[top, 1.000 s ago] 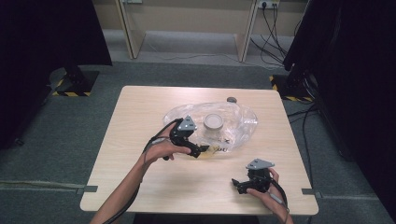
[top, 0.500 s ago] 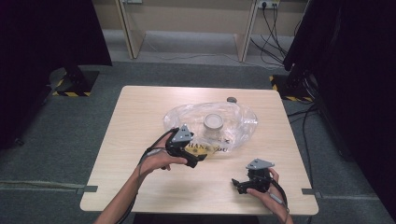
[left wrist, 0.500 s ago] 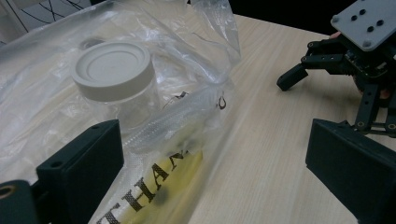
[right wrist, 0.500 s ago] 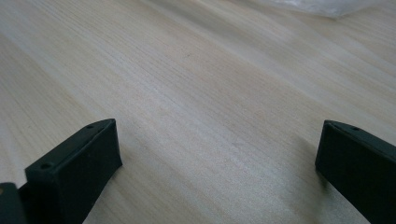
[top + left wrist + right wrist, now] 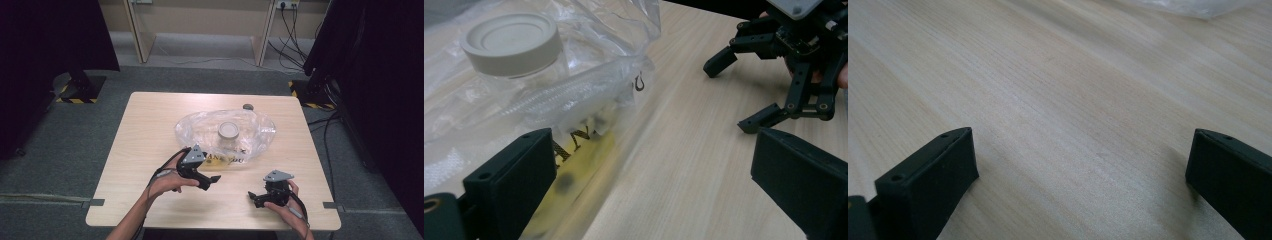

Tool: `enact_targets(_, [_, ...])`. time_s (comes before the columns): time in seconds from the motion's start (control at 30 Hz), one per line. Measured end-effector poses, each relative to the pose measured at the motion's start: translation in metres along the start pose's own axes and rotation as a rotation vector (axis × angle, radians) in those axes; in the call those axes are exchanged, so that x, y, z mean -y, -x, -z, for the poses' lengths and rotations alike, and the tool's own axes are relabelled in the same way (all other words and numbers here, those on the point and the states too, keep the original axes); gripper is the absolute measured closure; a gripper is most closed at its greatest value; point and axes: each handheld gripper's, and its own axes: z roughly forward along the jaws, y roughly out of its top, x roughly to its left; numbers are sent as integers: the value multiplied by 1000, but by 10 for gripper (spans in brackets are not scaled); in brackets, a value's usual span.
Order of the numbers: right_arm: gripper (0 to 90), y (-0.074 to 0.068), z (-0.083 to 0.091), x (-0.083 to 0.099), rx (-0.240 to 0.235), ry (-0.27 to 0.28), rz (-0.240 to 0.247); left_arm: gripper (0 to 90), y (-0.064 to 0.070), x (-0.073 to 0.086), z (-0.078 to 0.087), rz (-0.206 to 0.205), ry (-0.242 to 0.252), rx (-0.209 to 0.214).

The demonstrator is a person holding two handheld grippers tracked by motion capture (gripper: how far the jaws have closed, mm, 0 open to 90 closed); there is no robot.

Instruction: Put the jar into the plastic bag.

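A clear plastic bag (image 5: 250,131) lies on the middle of the wooden table (image 5: 150,125) with a jar inside it, capped by a white lid (image 5: 228,130). In the left gripper view the lid (image 5: 511,37) is at the upper left, and the bag's yellow printed edge (image 5: 584,155) runs beside the left jaw. My left gripper (image 5: 211,181) is open just in front of the bag, with nothing clamped. Near the table's front edge, my right gripper (image 5: 253,198) is open above bare wood (image 5: 1073,100). It also appears across from the left gripper as the right gripper (image 5: 736,92).
A small dark round object (image 5: 247,106) sits near the table's far edge, behind the bag. A corner of the bag (image 5: 1193,6) reaches into the top of the right gripper view. Black curtains and cables surround the table.
My left gripper has drawn back from the bag's front edge toward the person, by a hand's width. The right gripper has stayed in place.
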Motion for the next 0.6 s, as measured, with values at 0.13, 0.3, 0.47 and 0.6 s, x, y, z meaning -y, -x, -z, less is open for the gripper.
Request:
enact_targets(0.13, [2, 0, 0, 0, 0, 0, 0, 39, 2, 6, -1, 6, -3, 8])
enact_targets(0.3, [2, 0, 0, 0, 0, 0, 0, 41, 4, 12, -2, 10, -11, 7])
enact_targets(0.47, [2, 0, 0, 0, 0, 0, 0, 42, 5, 20, -1, 24, -9, 8])
enact_targets(0.6, [2, 0, 0, 0, 0, 0, 0, 42, 5, 24, 0, 32, -5, 9])
